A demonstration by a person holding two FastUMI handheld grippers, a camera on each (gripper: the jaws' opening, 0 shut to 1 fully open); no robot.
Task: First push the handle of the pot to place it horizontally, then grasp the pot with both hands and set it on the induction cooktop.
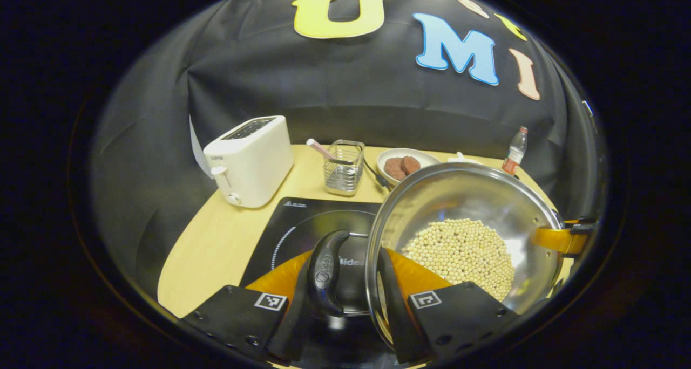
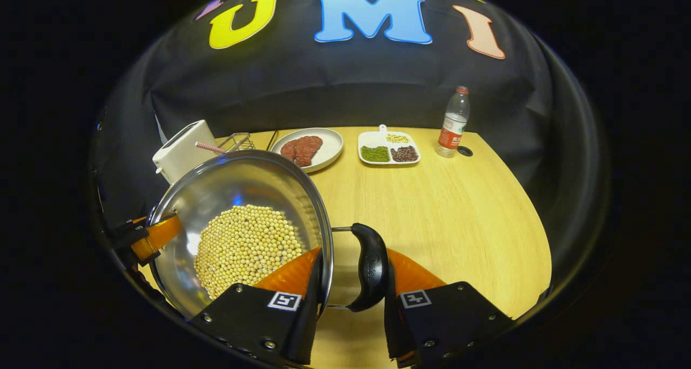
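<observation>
Your left gripper and right gripper each clench a black side handle of the shiny steel pot — full of pale beans — above the black induction cooktop at the desk's left edge.

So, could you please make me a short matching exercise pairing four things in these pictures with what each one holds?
Things:
1. pot
2. round plate
3. divided tray
4. wire basket

Contents:
A. reddish-brown pieces
B. pale round beans
C. a pink-handled utensil
D. separate green, dark and pale heaps

Pairs: 1-B, 2-A, 3-D, 4-C
</observation>
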